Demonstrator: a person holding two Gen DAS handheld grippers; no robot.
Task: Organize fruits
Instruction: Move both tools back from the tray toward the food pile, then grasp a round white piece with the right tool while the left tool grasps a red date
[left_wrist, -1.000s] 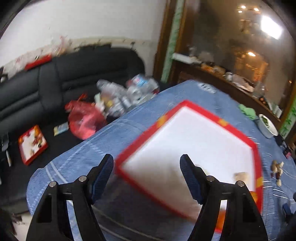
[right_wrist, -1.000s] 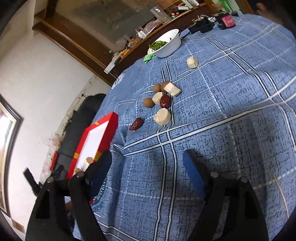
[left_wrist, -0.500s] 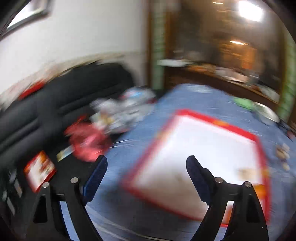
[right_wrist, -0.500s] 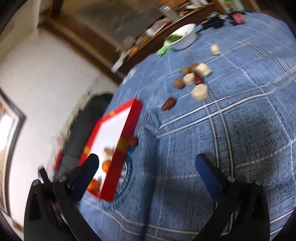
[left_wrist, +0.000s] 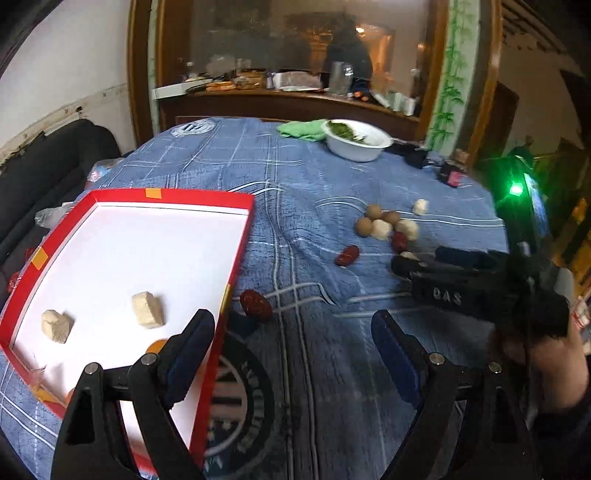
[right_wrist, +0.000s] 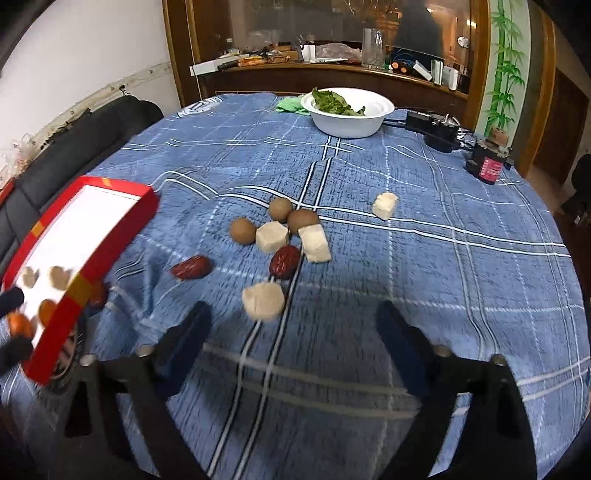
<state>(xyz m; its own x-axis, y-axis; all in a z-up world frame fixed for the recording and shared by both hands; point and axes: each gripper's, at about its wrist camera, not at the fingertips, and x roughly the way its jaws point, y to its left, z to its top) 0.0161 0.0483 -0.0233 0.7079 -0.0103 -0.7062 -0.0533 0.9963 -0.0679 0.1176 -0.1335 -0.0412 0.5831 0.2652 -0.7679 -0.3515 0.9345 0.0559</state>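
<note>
While your left gripper (left_wrist: 291, 354) hovers over the near edge of the table (left_wrist: 314, 177), its jaws stand wide apart with nothing between them; the blue padded fingertips (left_wrist: 192, 347) sit partly over the corner of the red-rimmed tray (left_wrist: 240, 236). The tray is a shallow rectangular box with a smooth white floor and orange tape patches on its glossy red rim. Inside it lie two pale, rough-surfaced cubes (left_wrist: 147, 310), and an orange round fruit (left_wrist: 155, 347) peeks out behind your left fingertip. Just outside the tray's near corner a wrinkled dark red date (left_wrist: 255, 302) rests on the cloth.

Your right gripper (right_wrist: 291, 343) also has its jaws spread apart and empty, above the blue checked tablecloth (right_wrist: 443, 258), which looks soft and slightly rumpled beside the tray. Just ahead of it lies a chunky pale piece (right_wrist: 264, 301) with a crumbly, matte surface. Beyond that the loose cluster sits near the table's middle: three round brown fruits (right_wrist: 242, 230) with smooth skins, two more pale cubes (right_wrist: 314, 243) touching them, a shiny wrinkled date (right_wrist: 284, 261) against the cubes, and another date (right_wrist: 192, 267) apart to the left. One pale cube (right_wrist: 385, 206) lies alone to the right of the cluster.

At the far edge stands a smooth white bowl (right_wrist: 347, 118) holding leafy greens, with a green cloth (right_wrist: 290, 105) just beside it.
</note>
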